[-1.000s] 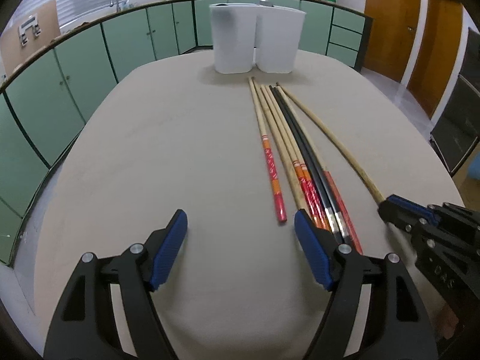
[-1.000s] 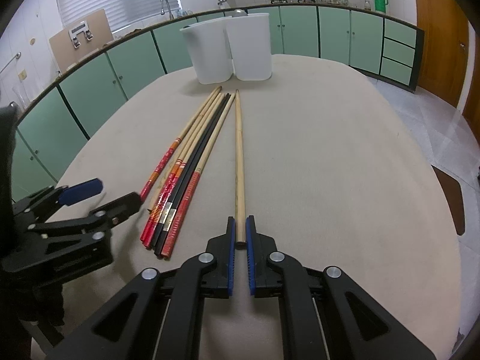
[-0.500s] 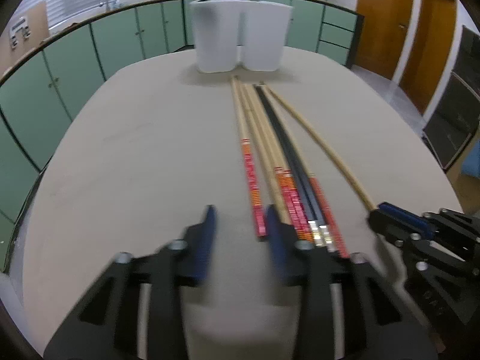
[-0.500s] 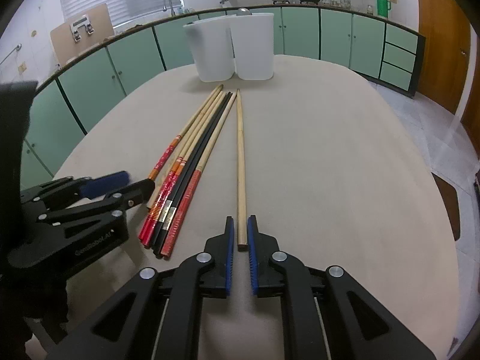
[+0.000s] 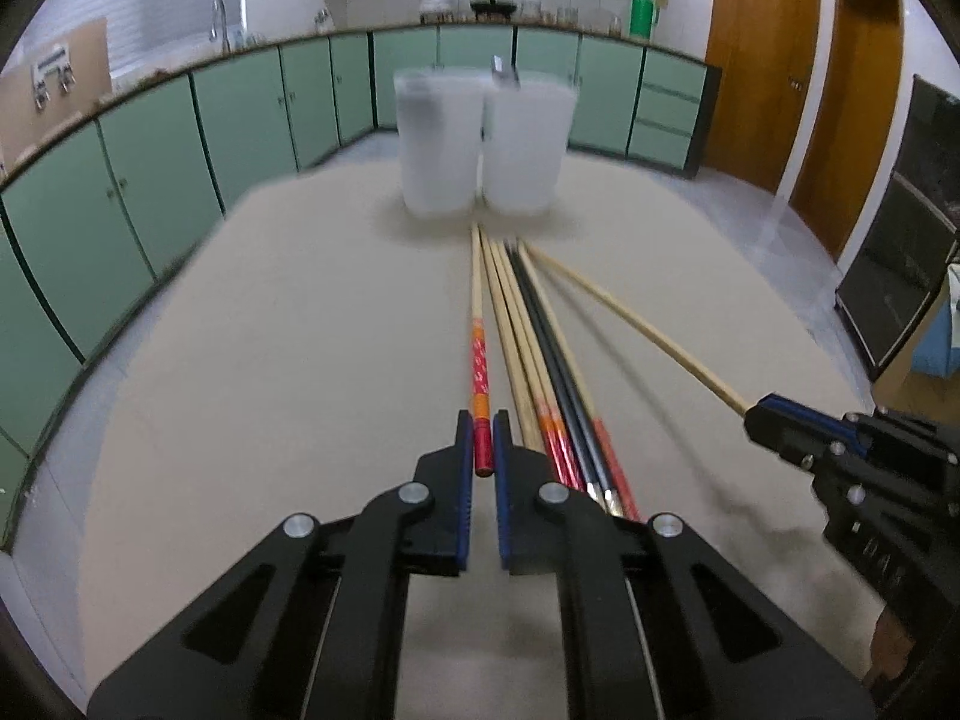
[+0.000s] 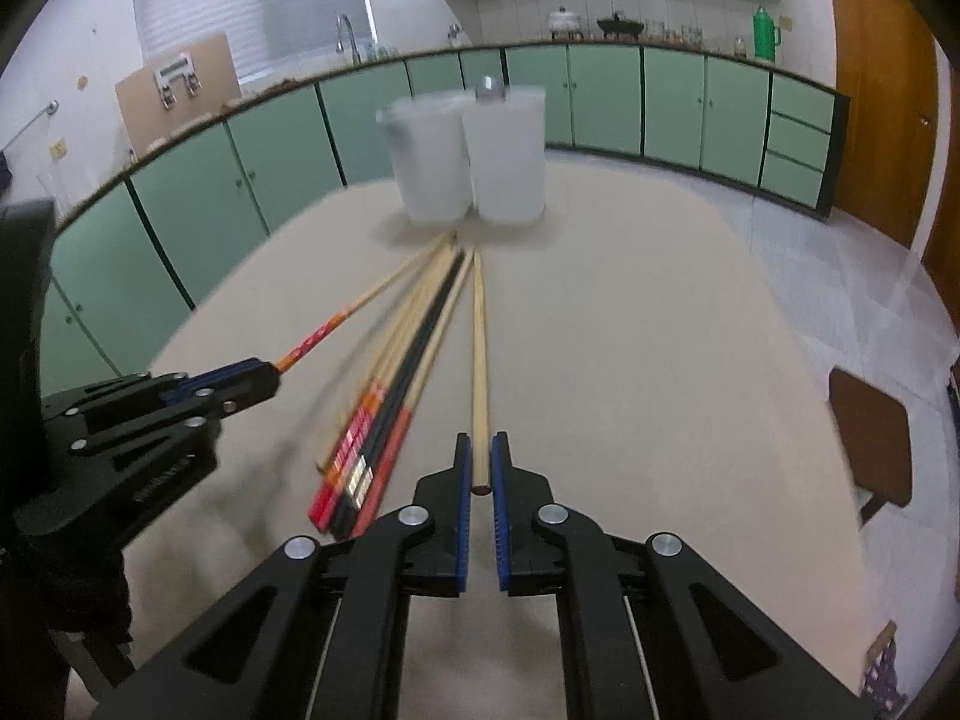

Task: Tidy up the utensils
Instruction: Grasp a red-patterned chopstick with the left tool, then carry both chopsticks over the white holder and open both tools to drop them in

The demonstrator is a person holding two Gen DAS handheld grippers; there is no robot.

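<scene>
Left black gripper with blue finger pads clamped on the red-and-orange banded end of a pale wooden chopstick, tip pointing at the two white plastic tubs at the far side of the beige oval table. Right black gripper with blue pads pinched on the butt of a plain light-wood chopstick — also aimed at the tubs. Between the two held sticks, a loose bundle of black, natural and red-ended chopsticks lying flat on the table, tips fanned toward the tubs. Behind — green kitchen cabinets, brown wooden doors
</scene>
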